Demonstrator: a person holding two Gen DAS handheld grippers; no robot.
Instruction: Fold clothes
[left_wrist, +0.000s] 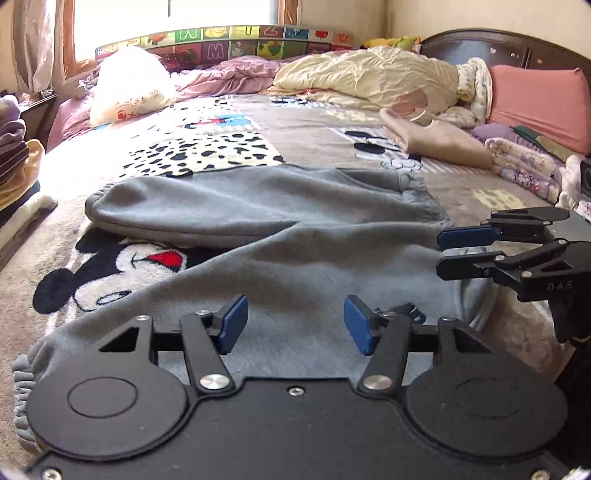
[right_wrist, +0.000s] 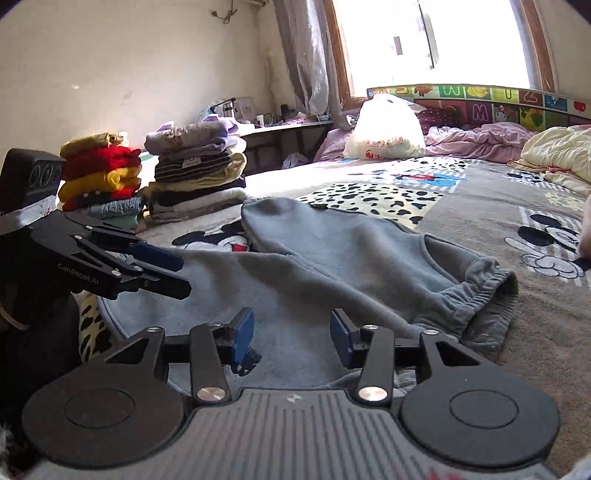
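Both wide-jawed, the left gripper (left_wrist: 295, 325) and right gripper (right_wrist: 291, 332) are hovering over grey sweatpants (left_wrist: 280, 236), risking bunching the twelve-o'clock leg.

"CanRobot.AI" is printed on the left claw (right_wrist: 162, 271), "DAS" on the right claw (left_wrist: 448, 251), and letters W, U, Z, M on the alphabet mat (left_wrist: 229, 42) under the window.

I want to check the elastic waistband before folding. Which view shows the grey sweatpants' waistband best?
The right wrist view: the waistband of the grey sweatpants shows close, gathered and unobstructed. In the left wrist view it lies farther off, small and partly blurred.
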